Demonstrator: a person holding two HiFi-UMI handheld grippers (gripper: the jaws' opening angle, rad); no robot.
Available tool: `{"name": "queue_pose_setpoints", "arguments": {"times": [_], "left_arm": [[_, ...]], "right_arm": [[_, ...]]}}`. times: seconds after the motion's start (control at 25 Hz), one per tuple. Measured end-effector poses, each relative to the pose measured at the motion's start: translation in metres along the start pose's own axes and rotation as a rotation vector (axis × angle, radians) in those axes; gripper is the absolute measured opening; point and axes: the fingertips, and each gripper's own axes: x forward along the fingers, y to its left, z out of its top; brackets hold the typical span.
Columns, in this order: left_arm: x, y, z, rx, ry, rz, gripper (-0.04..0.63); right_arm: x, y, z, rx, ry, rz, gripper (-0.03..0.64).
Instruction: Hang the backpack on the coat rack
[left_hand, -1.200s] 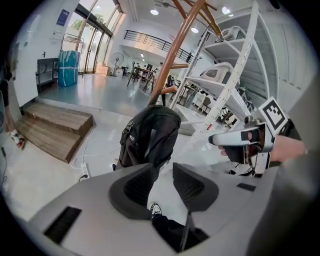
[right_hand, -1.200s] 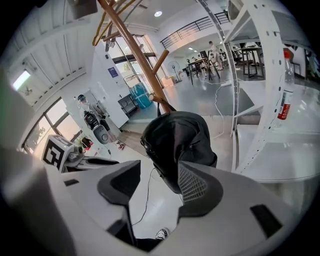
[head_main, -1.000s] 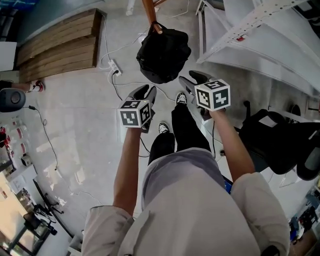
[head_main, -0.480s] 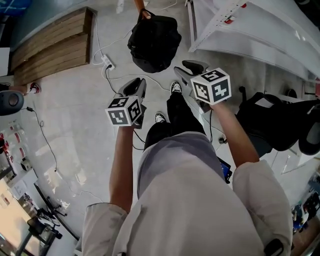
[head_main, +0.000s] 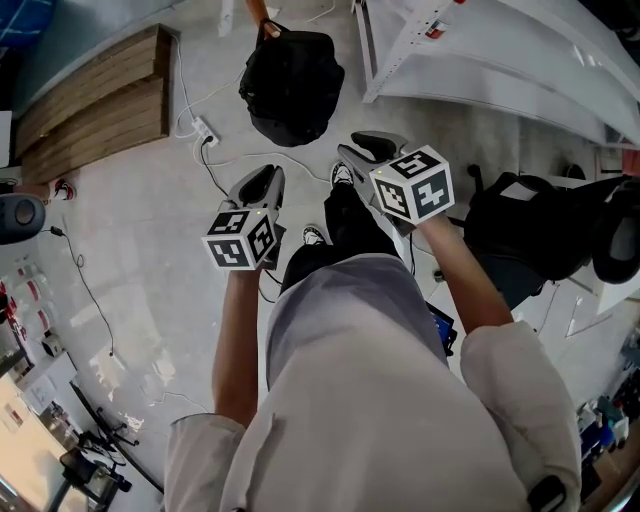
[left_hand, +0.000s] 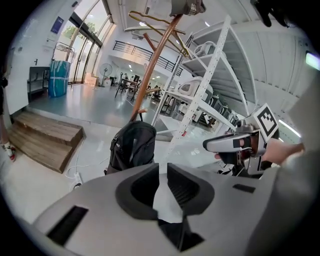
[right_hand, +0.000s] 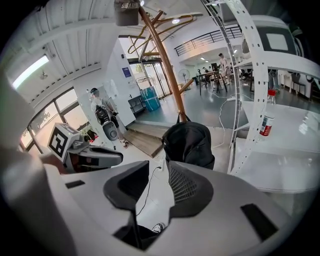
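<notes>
Backpack (head_main: 290, 85), head view: black, low on coat rack (head_main: 262, 12) pole, handle end toward pole. L gripper (head_main: 268, 178) & R gripper (head_main: 352, 146) both near it, not touching.

Left gripper view: backpack upright, long axis vertical, handle up at a low peg. L jaws just been closing, narrow gap, nothing betw.

Right gripper view: same upright hang. R jaws also closing, small gap, empty.

No wording, brand name or number can be read in any view. The two white cubes (head_main: 241, 239) (head_main: 411, 189) bear only black square-pattern markers, without characters. The red label on the clear plastic bottle (right_hand: 267, 125) and the small blue wall sign (left_hand: 56, 24) are too small to read.
</notes>
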Motion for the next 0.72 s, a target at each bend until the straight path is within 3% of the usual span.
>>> {"name": "queue_pose_setpoints", "arguments": {"times": [0.72], "left_arm": [[-0.071,-0.029,0.003,-0.009,-0.136,-0.001,0.044]], "right_arm": [[-0.068,0.050,-0.006,-0.004,-0.109,-0.030,0.084]]}}
